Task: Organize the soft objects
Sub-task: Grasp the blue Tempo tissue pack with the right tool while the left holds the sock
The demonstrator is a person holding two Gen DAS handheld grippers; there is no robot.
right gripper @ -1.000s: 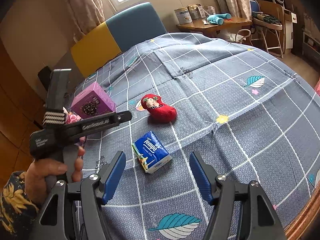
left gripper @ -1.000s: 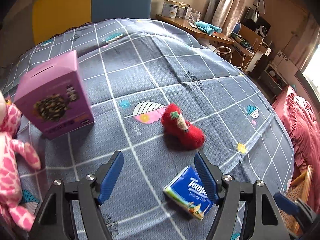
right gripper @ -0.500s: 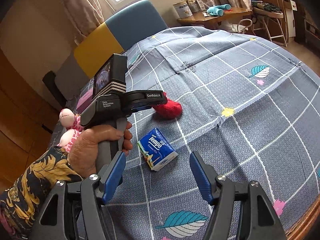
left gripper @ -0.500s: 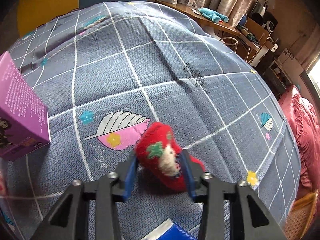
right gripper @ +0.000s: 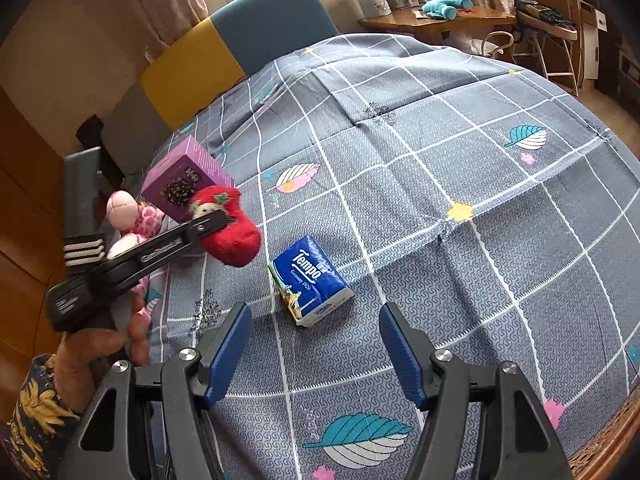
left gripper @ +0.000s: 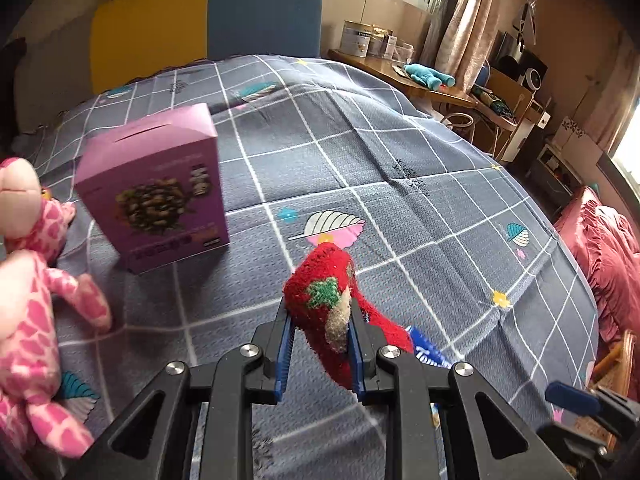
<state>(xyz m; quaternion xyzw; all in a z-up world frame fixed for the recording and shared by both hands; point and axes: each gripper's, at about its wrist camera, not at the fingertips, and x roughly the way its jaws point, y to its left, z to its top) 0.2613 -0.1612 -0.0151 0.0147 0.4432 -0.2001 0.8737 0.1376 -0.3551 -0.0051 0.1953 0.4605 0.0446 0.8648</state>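
Note:
My left gripper (left gripper: pixel 320 320) is shut on a red plush sock (left gripper: pixel 320 292) and holds it above the bed; it also shows in the right wrist view (right gripper: pixel 232 236), where the left gripper (right gripper: pixel 208 222) is at the left. A pink spotted plush toy (left gripper: pixel 28 280) lies at the far left beside a purple box (left gripper: pixel 156 192). My right gripper (right gripper: pixel 316 332) is open and empty, just in front of a blue Tempo tissue pack (right gripper: pixel 310 280) lying on the bed.
The bed has a grey checked cover (right gripper: pixel 440 160) and a yellow and blue headboard (left gripper: pixel 208 24). A wooden desk (left gripper: pixel 432 80) with tins and a teal toy stands at the back right. A red ruffled cloth (left gripper: pixel 608 256) lies off the bed's right edge.
My left gripper closed on the red sock, lifted it off the bed and drew back toward the left. The right gripper stayed open near the tissue pack.

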